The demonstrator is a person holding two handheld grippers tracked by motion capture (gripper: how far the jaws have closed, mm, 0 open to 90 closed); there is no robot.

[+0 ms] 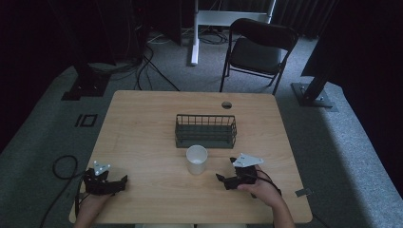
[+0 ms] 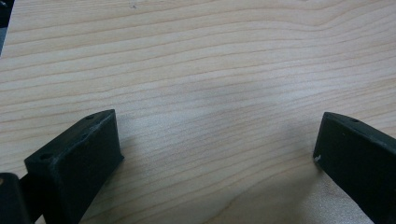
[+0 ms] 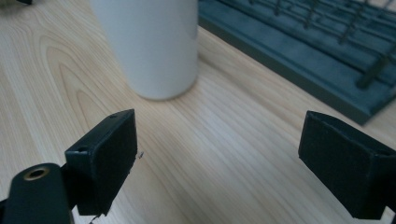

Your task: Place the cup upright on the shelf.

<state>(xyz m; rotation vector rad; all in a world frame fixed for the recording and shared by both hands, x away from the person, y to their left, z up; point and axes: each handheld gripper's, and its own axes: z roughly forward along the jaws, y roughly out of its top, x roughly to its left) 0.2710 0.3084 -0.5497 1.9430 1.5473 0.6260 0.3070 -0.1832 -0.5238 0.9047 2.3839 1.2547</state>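
A white cup (image 1: 196, 159) stands upright near the middle of the wooden table (image 1: 142, 123), just in front of a dark wire basket (image 1: 205, 130). My right gripper (image 1: 225, 169) rests on the table right of the cup, open, jaws aimed toward it. In the right gripper view the cup (image 3: 154, 42) is a short way ahead and left of the open gripper (image 3: 219, 126), apart from both jaws, with the basket (image 3: 299, 60) beyond on the right. My left gripper (image 1: 122, 181) lies at the front left, open (image 2: 217, 126) over bare wood.
The basket looks empty. A small round hole (image 1: 226, 105) sits near the table's far edge. A black folding chair (image 1: 256, 47) stands behind the table, and cables (image 1: 64, 166) trail on the carpet at the left.
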